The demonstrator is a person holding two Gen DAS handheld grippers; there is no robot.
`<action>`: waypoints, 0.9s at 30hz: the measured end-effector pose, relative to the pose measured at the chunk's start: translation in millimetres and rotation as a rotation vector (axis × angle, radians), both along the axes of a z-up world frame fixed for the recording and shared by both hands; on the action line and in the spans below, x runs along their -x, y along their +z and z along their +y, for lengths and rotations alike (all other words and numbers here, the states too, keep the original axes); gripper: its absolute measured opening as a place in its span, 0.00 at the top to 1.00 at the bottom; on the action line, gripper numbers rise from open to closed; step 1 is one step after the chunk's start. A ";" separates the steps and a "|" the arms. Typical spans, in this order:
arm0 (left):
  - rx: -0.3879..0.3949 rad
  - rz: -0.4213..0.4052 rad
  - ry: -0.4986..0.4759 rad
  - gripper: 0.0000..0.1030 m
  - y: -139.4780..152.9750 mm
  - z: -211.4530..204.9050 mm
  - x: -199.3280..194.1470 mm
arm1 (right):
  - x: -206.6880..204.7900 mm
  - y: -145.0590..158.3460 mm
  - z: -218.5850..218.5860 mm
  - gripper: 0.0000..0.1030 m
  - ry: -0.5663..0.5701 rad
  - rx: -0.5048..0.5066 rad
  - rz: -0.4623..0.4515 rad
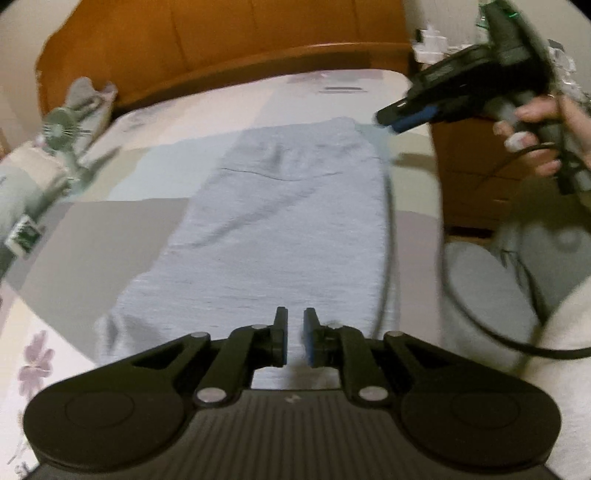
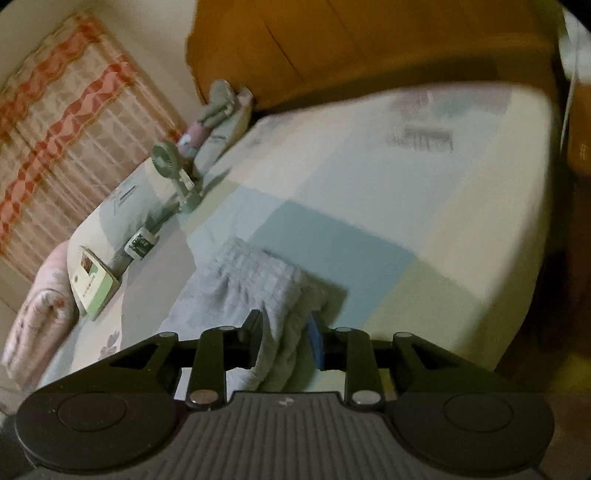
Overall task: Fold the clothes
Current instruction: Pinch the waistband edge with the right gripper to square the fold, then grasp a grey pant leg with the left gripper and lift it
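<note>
Your left gripper (image 1: 295, 334): pointing downward, jaws standing narrowly apart, gripping nothing. Your right gripper (image 2: 284, 339), at two o'clock from it: jaws bracketing cloth.

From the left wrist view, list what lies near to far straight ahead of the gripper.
left gripper → grey garment → patchwork bedsheet → wooden headboard.

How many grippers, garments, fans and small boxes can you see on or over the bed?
Grippers: 2 (left gripper, right gripper)
Grey garment: 1
Fan: 1
Small boxes: 2 (green-white box, dark box)
Total: 6
</note>
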State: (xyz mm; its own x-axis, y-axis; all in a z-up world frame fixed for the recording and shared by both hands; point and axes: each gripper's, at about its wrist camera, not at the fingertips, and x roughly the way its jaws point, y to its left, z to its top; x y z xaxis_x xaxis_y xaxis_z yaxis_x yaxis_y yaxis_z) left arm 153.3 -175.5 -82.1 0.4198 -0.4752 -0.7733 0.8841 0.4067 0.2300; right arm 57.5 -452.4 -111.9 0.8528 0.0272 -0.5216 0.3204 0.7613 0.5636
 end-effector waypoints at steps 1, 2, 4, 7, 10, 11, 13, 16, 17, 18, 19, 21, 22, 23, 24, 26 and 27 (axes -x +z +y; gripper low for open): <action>-0.001 -0.007 0.012 0.88 -1.1 2.4 -1.1 | -2.0 5.8 6.8 0.69 0.019 0.023 -0.009; 0.000 0.000 0.023 0.88 -3.6 5.6 -2.1 | -4.6 10.9 14.9 0.68 0.040 0.046 -0.016; -0.014 0.035 0.056 0.87 -11.8 12.5 -1.6 | -16.6 11.9 38.1 0.63 0.119 0.089 -0.002; -0.052 0.064 0.110 0.87 -24.9 22.3 5.3 | -37.5 6.0 74.5 0.55 0.247 0.148 0.044; -0.052 0.086 0.158 0.87 -30.5 35.2 15.8 | -53.1 -15.8 101.0 0.54 0.320 0.186 0.154; -0.043 0.096 0.172 0.87 -30.1 40.1 18.4 | -53.0 -19.7 105.8 0.54 0.325 0.207 0.166; -0.030 0.111 0.201 0.84 -28.4 50.2 21.3 | -50.2 -20.8 112.8 0.51 0.336 0.243 0.173; -0.008 0.107 0.248 0.67 -22.5 67.2 22.2 | -51.0 -12.8 116.9 0.47 0.349 0.260 0.207; 0.004 0.106 0.267 0.62 -19.4 73.0 21.9 | -51.4 -10.7 117.8 0.46 0.350 0.262 0.214; 0.019 0.105 0.289 0.54 -16.1 80.4 21.7 | -51.2 -8.7 119.1 0.45 0.352 0.264 0.219; 0.036 0.105 0.317 0.51 -12.6 89.6 21.5 | -50.7 -6.9 120.7 0.45 0.354 0.266 0.223; 0.067 0.107 0.379 0.49 -6.9 109.6 21.2 | -50.0 -2.5 125.0 0.44 0.358 0.266 0.225; 0.077 0.112 0.420 0.48 -6.1 122.6 21.2 | -49.9 0.3 127.5 0.44 0.361 0.261 0.219; 0.087 0.117 0.460 0.47 -5.4 135.6 21.2 | -48.7 2.5 129.3 0.44 0.365 0.253 0.210; 0.095 0.127 0.500 0.46 -5.9 147.9 21.0 | -48.0 5.8 131.6 0.43 0.369 0.245 0.199; 0.117 0.172 0.605 0.46 -10.0 174.9 17.4 | -49.5 13.4 136.5 0.40 0.377 0.237 0.175; 0.137 0.196 0.657 0.46 -12.0 188.7 15.2 | -49.9 17.8 139.2 0.39 0.383 0.235 0.163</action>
State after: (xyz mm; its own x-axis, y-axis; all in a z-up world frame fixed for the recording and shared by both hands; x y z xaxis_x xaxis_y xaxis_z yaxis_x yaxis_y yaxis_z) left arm 138.1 13.2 -94.1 0.5122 -0.2693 -0.8155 0.4653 0.8852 -0.0001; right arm 107.4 -313.2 -94.1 0.7110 0.1888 -0.6774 0.0622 0.9426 0.3280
